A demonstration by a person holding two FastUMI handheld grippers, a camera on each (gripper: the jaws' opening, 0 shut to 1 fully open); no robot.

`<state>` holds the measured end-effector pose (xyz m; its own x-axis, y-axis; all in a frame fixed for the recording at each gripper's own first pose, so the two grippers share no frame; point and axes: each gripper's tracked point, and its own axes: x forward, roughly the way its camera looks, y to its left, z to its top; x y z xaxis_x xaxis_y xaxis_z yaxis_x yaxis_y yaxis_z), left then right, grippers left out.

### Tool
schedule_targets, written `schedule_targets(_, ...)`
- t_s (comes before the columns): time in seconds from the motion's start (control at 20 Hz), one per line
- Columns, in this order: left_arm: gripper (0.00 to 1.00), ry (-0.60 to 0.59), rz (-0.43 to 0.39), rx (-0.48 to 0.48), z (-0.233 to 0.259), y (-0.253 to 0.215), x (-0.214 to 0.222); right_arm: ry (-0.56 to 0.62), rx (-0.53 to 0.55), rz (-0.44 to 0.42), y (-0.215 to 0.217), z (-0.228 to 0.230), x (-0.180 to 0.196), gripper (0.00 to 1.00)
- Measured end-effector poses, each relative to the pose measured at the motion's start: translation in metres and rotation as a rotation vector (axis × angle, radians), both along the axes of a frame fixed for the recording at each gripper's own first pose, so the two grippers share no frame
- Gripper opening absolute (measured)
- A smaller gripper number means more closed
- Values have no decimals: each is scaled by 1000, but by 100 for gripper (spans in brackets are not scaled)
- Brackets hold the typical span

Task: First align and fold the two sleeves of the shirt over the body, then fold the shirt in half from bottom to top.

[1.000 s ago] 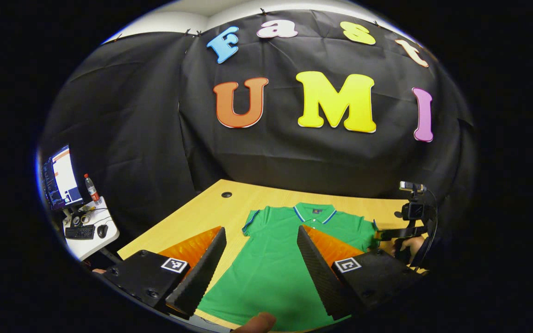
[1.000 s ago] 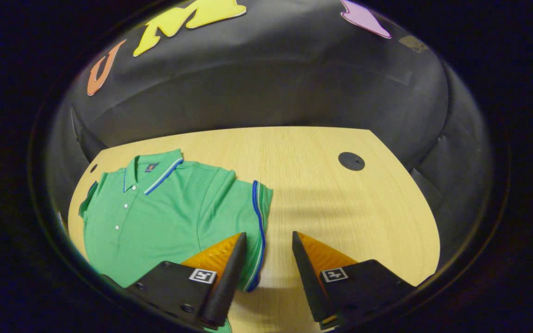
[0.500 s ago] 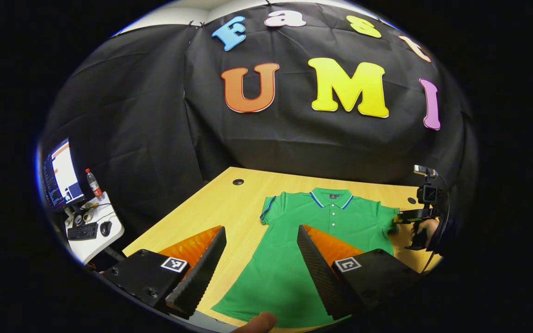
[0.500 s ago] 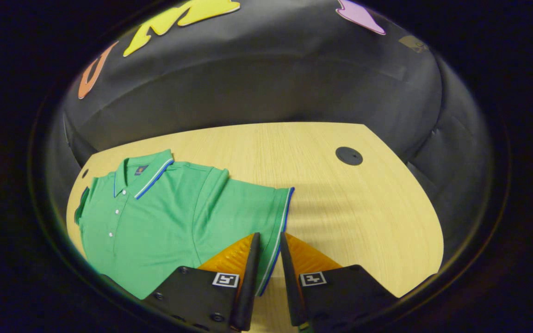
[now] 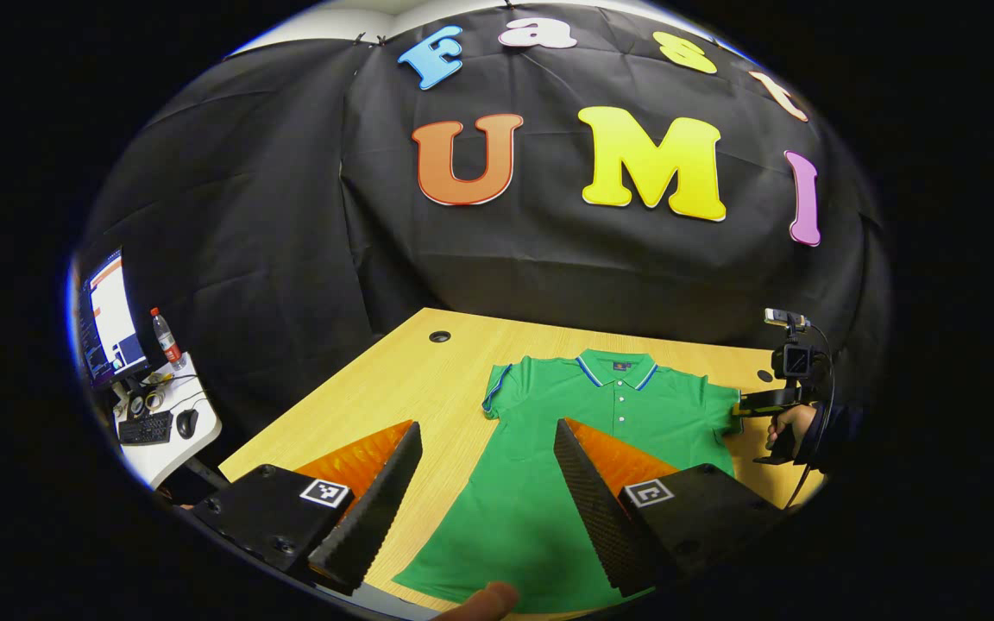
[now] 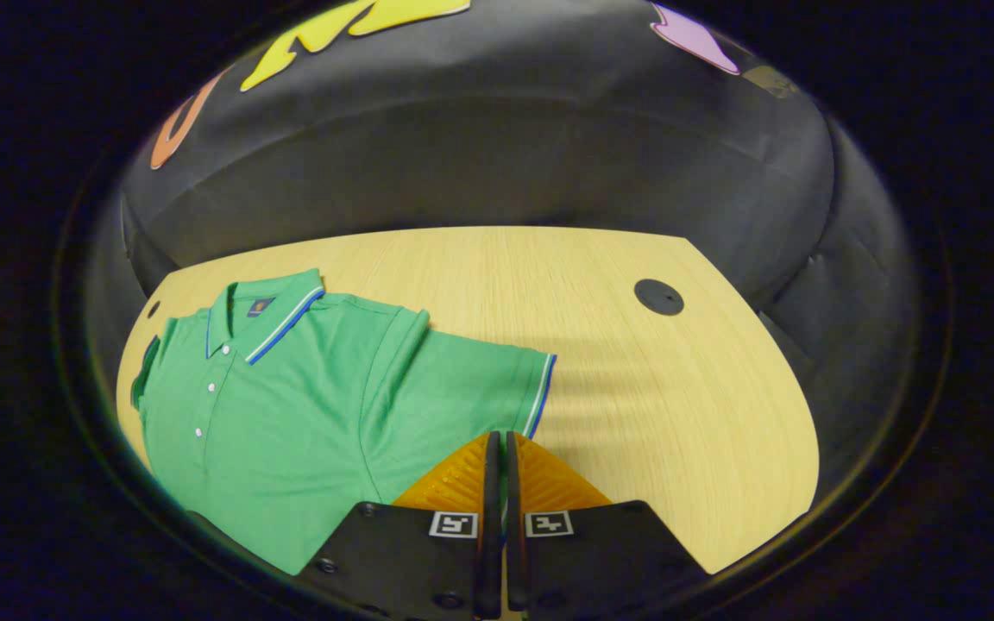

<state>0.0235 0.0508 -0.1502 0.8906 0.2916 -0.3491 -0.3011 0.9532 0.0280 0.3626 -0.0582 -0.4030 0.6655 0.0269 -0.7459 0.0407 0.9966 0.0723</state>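
- Jaws of the right gripper [image 6: 497, 453] pinch the sleeve [image 6: 471, 388] hem, ready to fold it inward.
- Left gripper [image 5: 484, 470] hovers wide apart above the shirt [image 5: 575, 457], lying flat on the tabletop [image 6: 635, 371].

This is a recording booth in a lab or office room. Black cloth [image 5: 307, 224] hangs as a backdrop around a pale wooden surface [image 5: 393, 379] with round cable holes [image 5: 439, 336]. Far left of the left gripper [image 5: 487, 470], past the cloth, a small white desk [image 5: 171, 435] carries a lit monitor [image 5: 109, 319], keyboard [image 5: 145, 427], mouse [image 5: 187, 423] and drink bottle [image 5: 166, 338].
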Motion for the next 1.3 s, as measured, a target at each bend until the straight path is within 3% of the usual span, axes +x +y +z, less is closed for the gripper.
schedule_targets(0.35,99,-10,2,1,1,11,3,-11,19,-10,6,8,1,2)
schedule_targets(0.8,99,-33,-36,-10,6,20,9,-93,38,7,31,61,-1,2)
schedule_targets(1.3,99,-59,-74,-30,5,55,2,-135,41,104,125,100,-15,2)
